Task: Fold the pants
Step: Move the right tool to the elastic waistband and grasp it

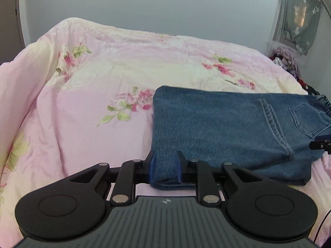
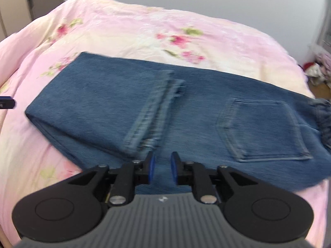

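The pants (image 2: pixel 144 107), blue denim, lie on the pink floral bedspread (image 1: pixel 93 82), already doubled lengthwise and folded once across, so that the leg hems (image 2: pixel 157 107) rest mid-way along the bundle and the back pocket (image 2: pixel 264 130) shows toward the right end, near the gathered waistband (image 2: pixel 322 115). The step in hand looks like the pause between folds; the left gripper (image 1: pixel 165 167) has the near left corner of the fold between its blue pads, jaws narrow and seemingly pinching the cloth, while the right gripper (image 2: pixel 162 169) hangs just over the near edge with its jaws apart and nothing clamped, only denim lying below the gap. By my judgement the next move calls for a second cross fold: each gripper taking a corner of one end and carrying it level over the other, edges kept matched so the layers do not slide.

The right wrist view is smeared, so the stitching and the exact lie of the hems are hard to read; whether the left pads truly press the cloth or merely flank it is probably the former, though the fisheye leaves doubt. The waistband is cut off at the right edge in both views; the under layers are hidden.
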